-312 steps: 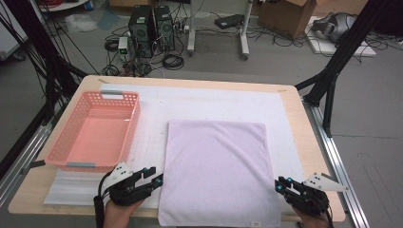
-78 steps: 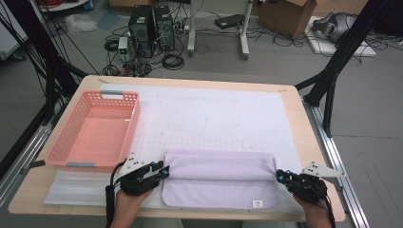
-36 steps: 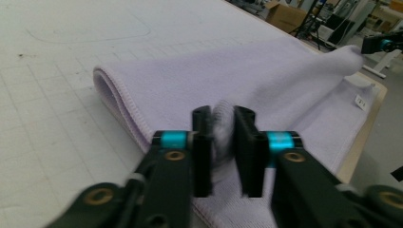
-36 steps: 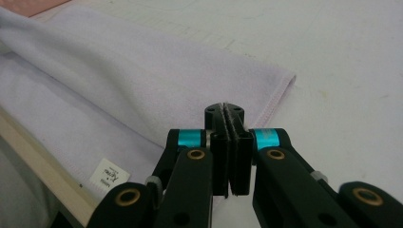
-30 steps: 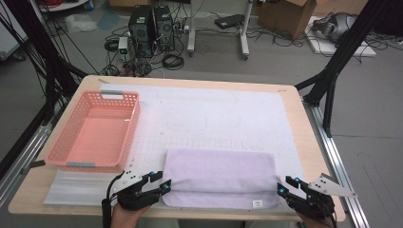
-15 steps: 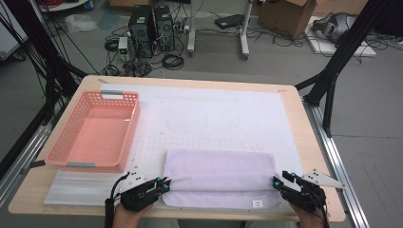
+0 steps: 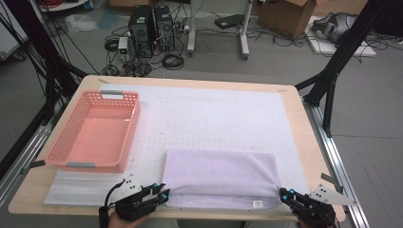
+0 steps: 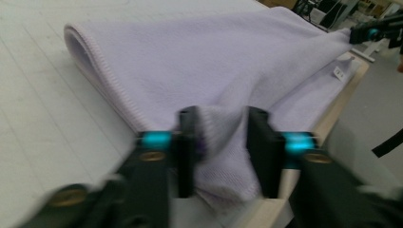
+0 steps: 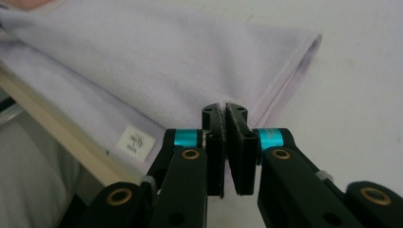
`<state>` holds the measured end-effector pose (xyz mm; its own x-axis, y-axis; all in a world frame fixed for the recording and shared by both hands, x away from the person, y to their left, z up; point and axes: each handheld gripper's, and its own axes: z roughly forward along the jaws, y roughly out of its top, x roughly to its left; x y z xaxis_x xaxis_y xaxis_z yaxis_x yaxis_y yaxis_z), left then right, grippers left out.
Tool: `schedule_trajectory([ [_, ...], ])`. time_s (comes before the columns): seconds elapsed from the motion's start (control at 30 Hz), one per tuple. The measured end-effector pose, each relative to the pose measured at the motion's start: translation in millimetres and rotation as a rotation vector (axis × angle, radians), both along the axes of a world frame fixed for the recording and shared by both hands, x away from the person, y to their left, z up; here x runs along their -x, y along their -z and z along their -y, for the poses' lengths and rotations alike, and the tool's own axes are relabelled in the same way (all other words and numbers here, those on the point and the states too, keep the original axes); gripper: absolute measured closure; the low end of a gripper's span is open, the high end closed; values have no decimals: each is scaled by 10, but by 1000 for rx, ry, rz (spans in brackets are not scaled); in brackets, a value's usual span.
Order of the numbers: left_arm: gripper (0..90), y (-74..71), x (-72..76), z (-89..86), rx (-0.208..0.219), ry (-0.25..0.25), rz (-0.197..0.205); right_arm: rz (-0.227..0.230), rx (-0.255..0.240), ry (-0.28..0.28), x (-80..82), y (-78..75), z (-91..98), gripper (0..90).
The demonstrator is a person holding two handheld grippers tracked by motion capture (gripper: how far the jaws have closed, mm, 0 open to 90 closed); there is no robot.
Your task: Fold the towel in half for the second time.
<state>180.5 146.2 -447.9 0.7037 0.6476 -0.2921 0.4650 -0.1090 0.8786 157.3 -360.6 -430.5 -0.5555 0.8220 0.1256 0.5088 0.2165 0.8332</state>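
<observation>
Towel point(image 7: 221, 178), pale lilac and folded over once, lies flat near the front edge of the surface point(image 7: 294, 102), and everything else is placed from it. Well to the towel's left and a little behind it sits an empty pink basket point(image 7: 95, 133) on the white mat. At the towel's front left corner is the left gripper point(image 7: 159, 195); in the left gripper view point(image 8: 221, 152) its jaws stand apart, having just been opening, with a bunched piece of the towel's corner between them and not squeezed. A small white label point(image 7: 257, 204) shows on the towel's front hem, toward its right end. At the towel's front right corner is the right gripper point(image 7: 286, 194); in the right gripper view point(image 9: 225, 142) its jaws have just been closing and now stand almost together, with only a thin slit left, right at the folded edge; whether any cloth is caught between them I cannot tell.
</observation>
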Motion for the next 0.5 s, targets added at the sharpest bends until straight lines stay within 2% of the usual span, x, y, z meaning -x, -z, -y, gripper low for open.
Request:
schedule_trajectory([
  [0.03, 488, -25, 11, -16, 17, -8, 16, -12, -5, 23, 13, 6, 15, 658],
  [0.07, 470, -58, 13, -33, 34, -26, 35, -12, -28, 52, 20, -6, 41, 634],
  [0.1, 443, -92, 8, -45, 59, -43, 48, 3, -49, 69, 31, -41, 67, 633],
  [0.17, 441, -142, -21, -62, 75, -63, 70, 55, -70, 93, 30, -129, 83, 634],
  [0.2, 444, -150, -47, -66, 79, -66, 69, 73, -69, 94, 14, -166, 74, 636],
  [0.27, 454, -137, -89, -51, 78, -84, 54, 79, -60, 82, -43, -200, 9, 651],
  [0.33, 480, -96, -121, -10, 55, -81, 38, 60, -27, 53, -99, -169, -104, 680],
  [0.37, 495, -73, -133, 12, 45, -67, 27, 49, 5, 32, -129, -130, -167, 694],
  [0.5, 653, 24, -117, 119, -54, -34, -21, -25, 106, -37, -221, 70, -328, 737],
])
